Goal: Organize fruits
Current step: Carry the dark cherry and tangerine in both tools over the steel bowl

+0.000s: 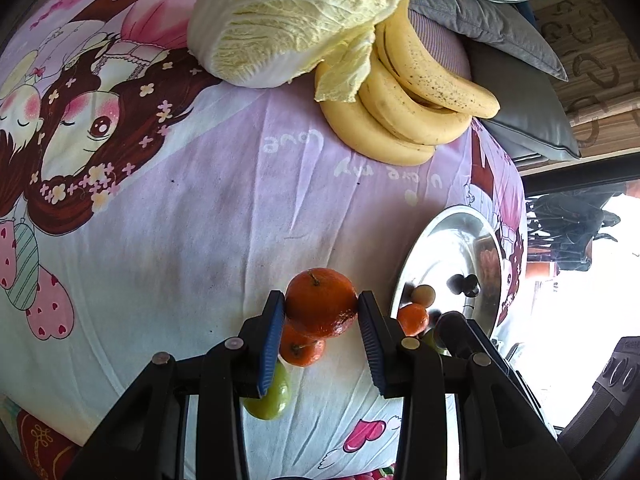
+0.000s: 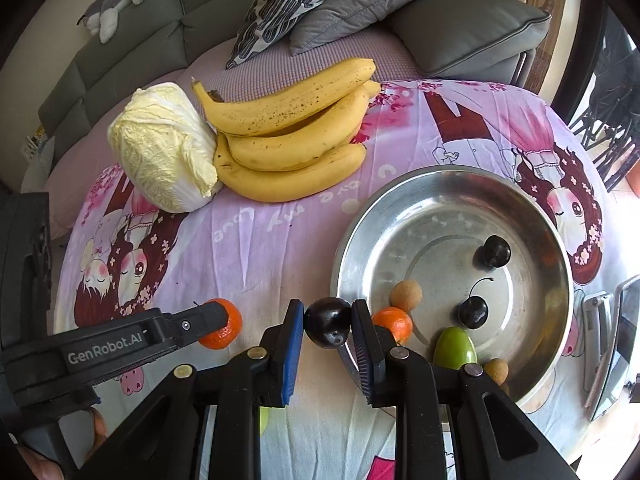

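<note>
**Both grippers loaded beside the steel bowl**

Your left gripper (image 1: pixel 321 307) clamps a mandarin (image 1: pixel 321 302) just left of the steel bowl (image 2: pixel 532 216), above a second mandarin (image 1: pixel 301 347) and a green fruit (image 1: pixel 276 398) on the cartoon cloth (image 1: pixel 208 240). Your right gripper (image 2: pixel 327 322) pinches a dark plum (image 2: pixel 328 322) at the bowl's near-left rim. Bananas (image 2: pixel 292 136) and a cabbage (image 2: pixel 164 148) lie well beyond the bowl
</note>
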`<state>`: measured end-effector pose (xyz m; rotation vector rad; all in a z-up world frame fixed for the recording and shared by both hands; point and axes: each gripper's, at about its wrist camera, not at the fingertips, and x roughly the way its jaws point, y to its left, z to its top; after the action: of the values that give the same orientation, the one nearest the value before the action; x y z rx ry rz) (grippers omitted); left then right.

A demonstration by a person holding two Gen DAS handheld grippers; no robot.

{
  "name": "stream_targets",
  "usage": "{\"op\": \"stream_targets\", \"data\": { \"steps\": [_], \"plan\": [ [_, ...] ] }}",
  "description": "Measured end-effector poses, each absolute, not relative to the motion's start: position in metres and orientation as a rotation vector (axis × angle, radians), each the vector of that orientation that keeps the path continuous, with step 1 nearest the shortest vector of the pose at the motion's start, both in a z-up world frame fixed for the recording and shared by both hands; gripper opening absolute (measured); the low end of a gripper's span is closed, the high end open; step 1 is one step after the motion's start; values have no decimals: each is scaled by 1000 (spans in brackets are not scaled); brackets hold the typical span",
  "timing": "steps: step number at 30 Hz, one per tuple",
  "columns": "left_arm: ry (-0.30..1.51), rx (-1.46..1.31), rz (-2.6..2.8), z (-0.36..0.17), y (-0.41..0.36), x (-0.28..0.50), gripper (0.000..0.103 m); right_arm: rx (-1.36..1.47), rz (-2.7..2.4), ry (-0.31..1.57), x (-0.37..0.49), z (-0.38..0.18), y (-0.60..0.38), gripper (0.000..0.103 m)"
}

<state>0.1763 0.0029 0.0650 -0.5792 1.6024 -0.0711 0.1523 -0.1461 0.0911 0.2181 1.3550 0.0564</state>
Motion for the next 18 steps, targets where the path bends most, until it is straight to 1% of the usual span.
{"op": "stream_targets", "data": {
  "steps": [8,18],
  "plan": [
    [1686,-466,-107,71,-48,196,39,268,-15,1343,156,95,-189,26],
    [1800,-363,-99,62,-87,218,39,327,-146,1369,156,83,-242,26]
  ]
}}
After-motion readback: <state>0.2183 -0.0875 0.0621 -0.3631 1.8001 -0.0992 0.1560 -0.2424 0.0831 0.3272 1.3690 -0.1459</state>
